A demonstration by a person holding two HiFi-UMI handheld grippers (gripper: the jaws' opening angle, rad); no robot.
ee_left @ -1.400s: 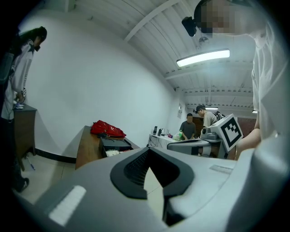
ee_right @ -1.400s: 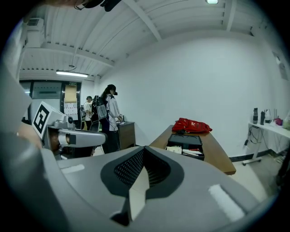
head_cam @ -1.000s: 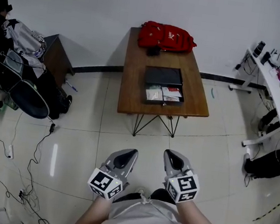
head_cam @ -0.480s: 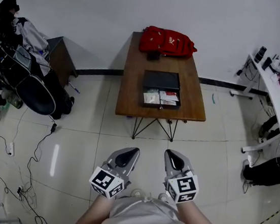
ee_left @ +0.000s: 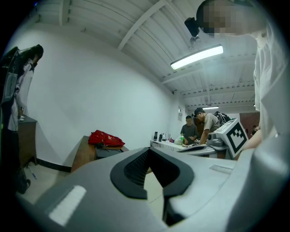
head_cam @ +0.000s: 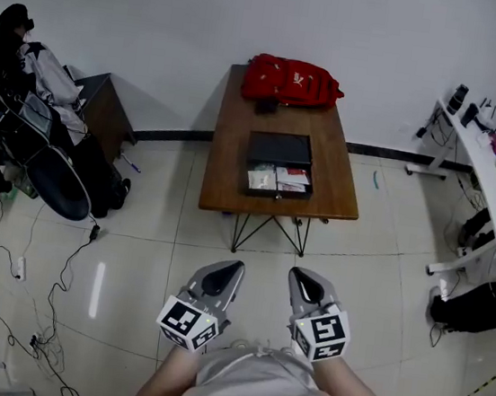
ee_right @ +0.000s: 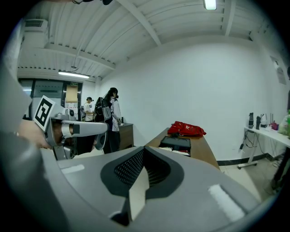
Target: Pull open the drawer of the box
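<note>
A black box (head_cam: 281, 149) lies on a brown wooden table (head_cam: 228, 158) across the room, and its drawer (head_cam: 279, 181) stands pulled out toward me with papers and small packets inside. The right gripper view shows the box (ee_right: 176, 142) far ahead with the drawer (ee_right: 174, 151) in front of it. My left gripper (head_cam: 232, 268) and right gripper (head_cam: 299, 275) are held close to my body over the tiled floor, far from the table. Both are shut with nothing between the jaws. In their own views the left gripper (ee_left: 148, 149) and right gripper (ee_right: 144, 148) point toward the table.
A red backpack (head_cam: 292, 81) lies at the table's far end. A black chair draped with clothes (head_cam: 33, 146) and a dark cabinet (head_cam: 104, 110) stand at left. Cables (head_cam: 44, 302) trail on the floor there. A white desk (head_cam: 481, 146) with people (ee_left: 201, 127) stands at right.
In the head view the table and box have drifted slightly left and away. Both grippers stay in front of my body, still shut.
</note>
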